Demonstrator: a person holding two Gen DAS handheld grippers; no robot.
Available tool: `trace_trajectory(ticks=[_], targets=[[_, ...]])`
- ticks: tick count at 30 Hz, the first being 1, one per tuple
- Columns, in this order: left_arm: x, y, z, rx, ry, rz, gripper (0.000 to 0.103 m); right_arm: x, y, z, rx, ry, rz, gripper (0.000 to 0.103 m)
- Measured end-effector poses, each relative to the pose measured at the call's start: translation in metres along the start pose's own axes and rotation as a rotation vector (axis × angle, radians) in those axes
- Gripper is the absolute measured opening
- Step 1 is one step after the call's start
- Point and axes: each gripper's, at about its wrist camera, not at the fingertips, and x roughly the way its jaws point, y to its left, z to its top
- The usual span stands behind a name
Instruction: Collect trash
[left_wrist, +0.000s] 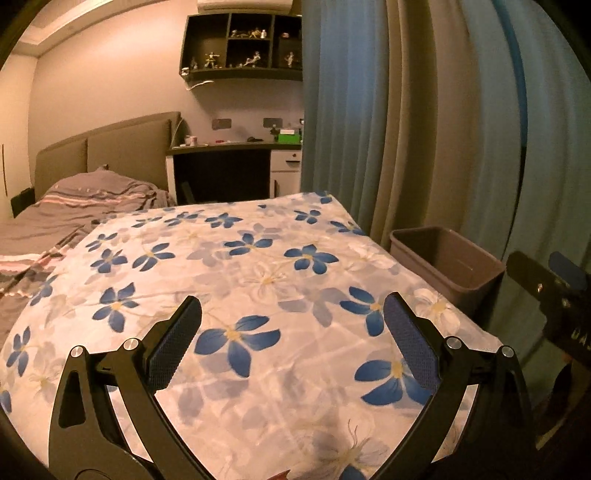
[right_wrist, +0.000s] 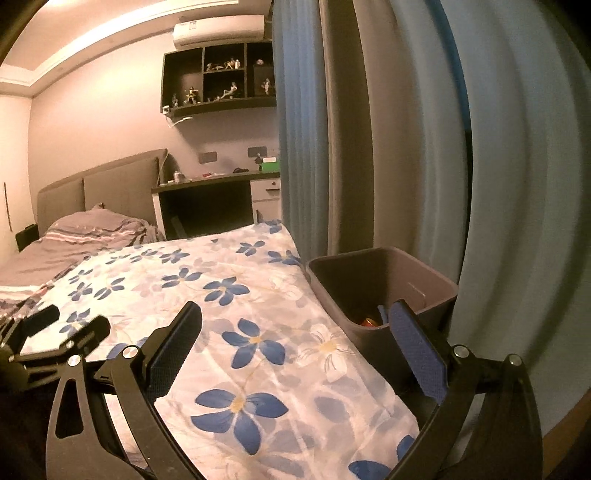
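My left gripper (left_wrist: 293, 301) hovers open over a white bedsheet with blue flowers (left_wrist: 258, 258), nothing between its blue pads. A sliver of something red (left_wrist: 282, 474) shows at the bottom edge, too cut off to identify. A grey trash bin (left_wrist: 424, 232) stands beside the bed on the right. My right gripper (right_wrist: 295, 307) is open and empty, straddling the bed's right edge and the trash bin (right_wrist: 369, 277). Inside the bin lies a red-orange item (right_wrist: 369, 322), partly hidden by the right finger. The left gripper (right_wrist: 72, 321) also appears at the left of the right wrist view.
Blue and grey curtains (left_wrist: 424, 129) hang close behind the bin. A grey striped duvet and pillow (left_wrist: 92, 199) lie further up the bed by the headboard. A dark desk (left_wrist: 221, 162) and a wall shelf with figurines (left_wrist: 243, 44) stand at the far wall.
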Motion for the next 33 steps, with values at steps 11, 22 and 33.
trace_trajectory(ticks=[11,22,33], targets=[[-0.016,0.014,0.003,-0.036,-0.026,0.026,0.097,-0.007,0.011,0.000,-0.006,-0.021,0.012,0.097],[-0.016,0.013,0.004,-0.039,-0.021,0.027,0.097,-0.009,0.011,-0.001,-0.002,-0.023,0.010,0.097],[-0.016,0.010,0.004,-0.037,-0.020,0.024,0.097,-0.009,0.010,-0.001,0.000,-0.026,0.008,0.097]])
